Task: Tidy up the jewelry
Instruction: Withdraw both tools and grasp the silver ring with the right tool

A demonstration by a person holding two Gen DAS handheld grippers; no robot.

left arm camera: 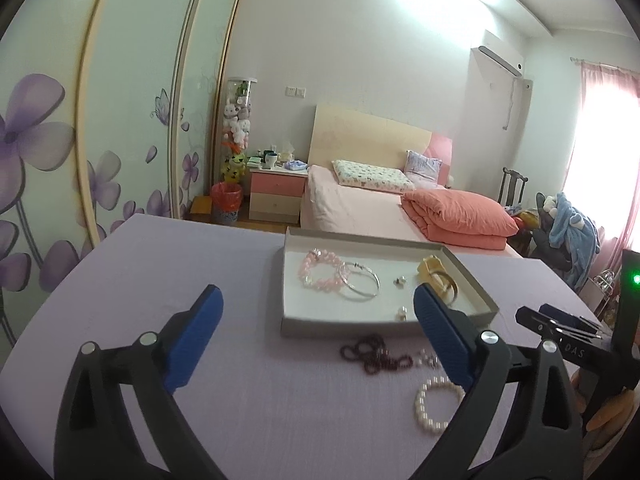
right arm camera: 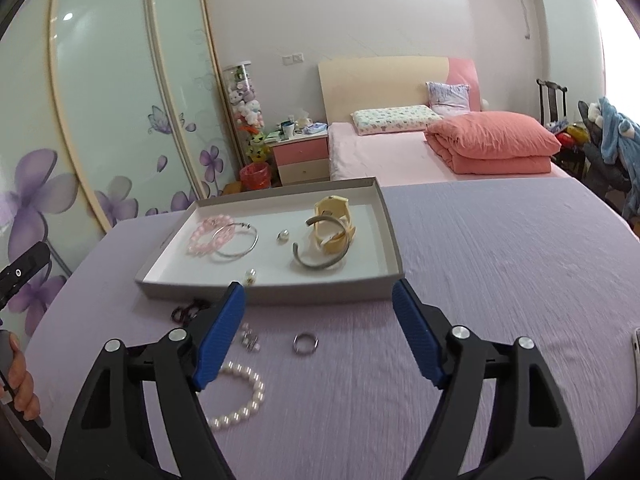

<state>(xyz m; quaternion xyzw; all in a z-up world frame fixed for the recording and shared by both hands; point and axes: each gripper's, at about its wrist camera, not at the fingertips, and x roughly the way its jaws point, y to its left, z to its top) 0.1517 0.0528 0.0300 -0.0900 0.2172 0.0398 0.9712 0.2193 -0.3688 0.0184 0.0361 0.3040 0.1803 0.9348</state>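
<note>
A shallow grey tray rests on the lilac cloth. Inside lie a pink bead bracelet, a silver bangle, a grey open cuff, a yellow strap piece and small pearl studs. In front of the tray on the cloth are a dark red bead string, a white pearl bracelet, a silver ring and small pearl earrings. My left gripper hangs open above the cloth, holding nothing. My right gripper is open too, over the ring and pearls.
The lilac cloth stretches wide to the right of the tray. Behind the table stands a pink bed with a folded quilt. A flowered wardrobe lines the left side. A hand grips the left tool's handle.
</note>
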